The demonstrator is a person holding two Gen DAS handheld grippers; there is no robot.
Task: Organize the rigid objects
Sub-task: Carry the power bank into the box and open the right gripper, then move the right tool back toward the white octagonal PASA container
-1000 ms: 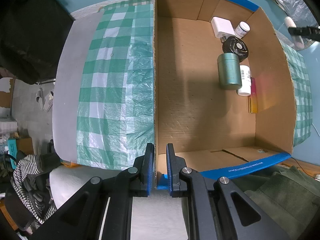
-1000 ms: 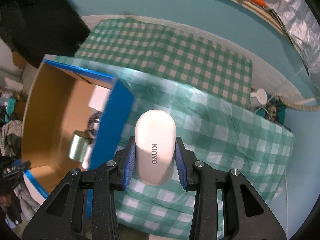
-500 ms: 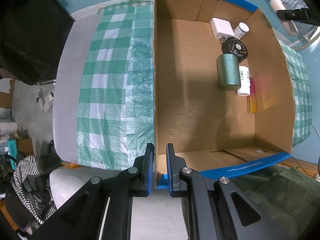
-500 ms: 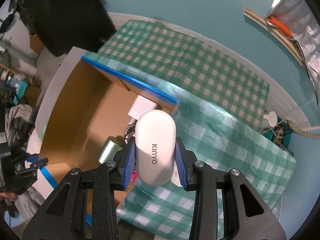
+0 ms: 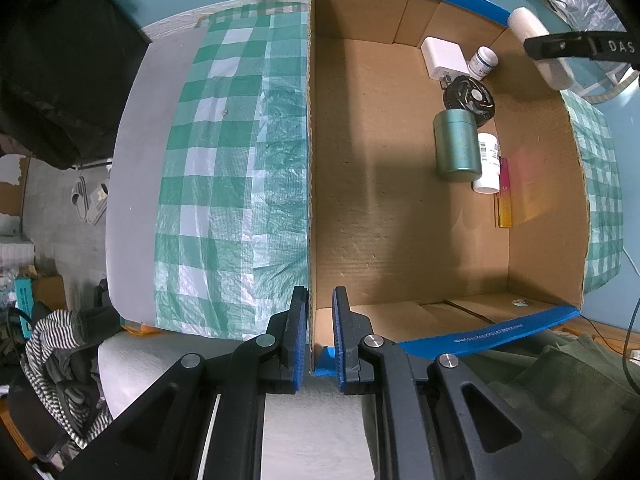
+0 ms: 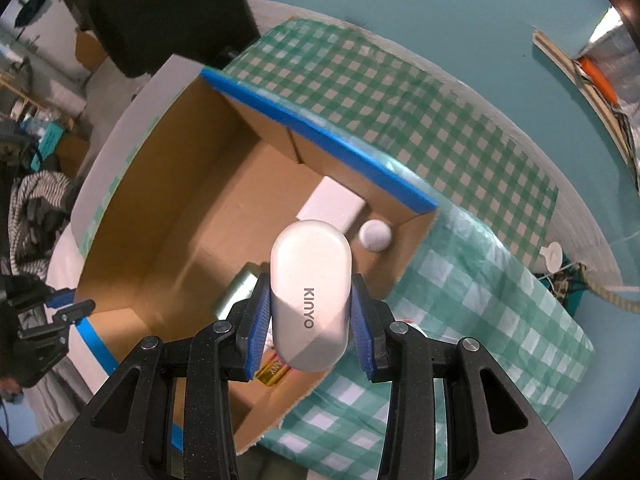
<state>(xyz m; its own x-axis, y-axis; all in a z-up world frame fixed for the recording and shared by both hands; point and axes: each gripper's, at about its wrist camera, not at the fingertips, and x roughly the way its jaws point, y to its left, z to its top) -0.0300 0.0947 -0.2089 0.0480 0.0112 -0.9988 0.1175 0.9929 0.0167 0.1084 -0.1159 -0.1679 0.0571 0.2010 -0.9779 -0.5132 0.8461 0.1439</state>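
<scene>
The right claw (image 6: 310, 320) pinches the white KINYO case (image 6: 310, 292), low centre, above the cardboard box (image 6: 132, 216); the left claw (image 5: 320, 332) clamps the box wall. Released early, the case could strike the white bottle (image 6: 375, 235).

Cardboard box (image 5: 400, 220) on checked tablecloth (image 5: 224, 184)
</scene>
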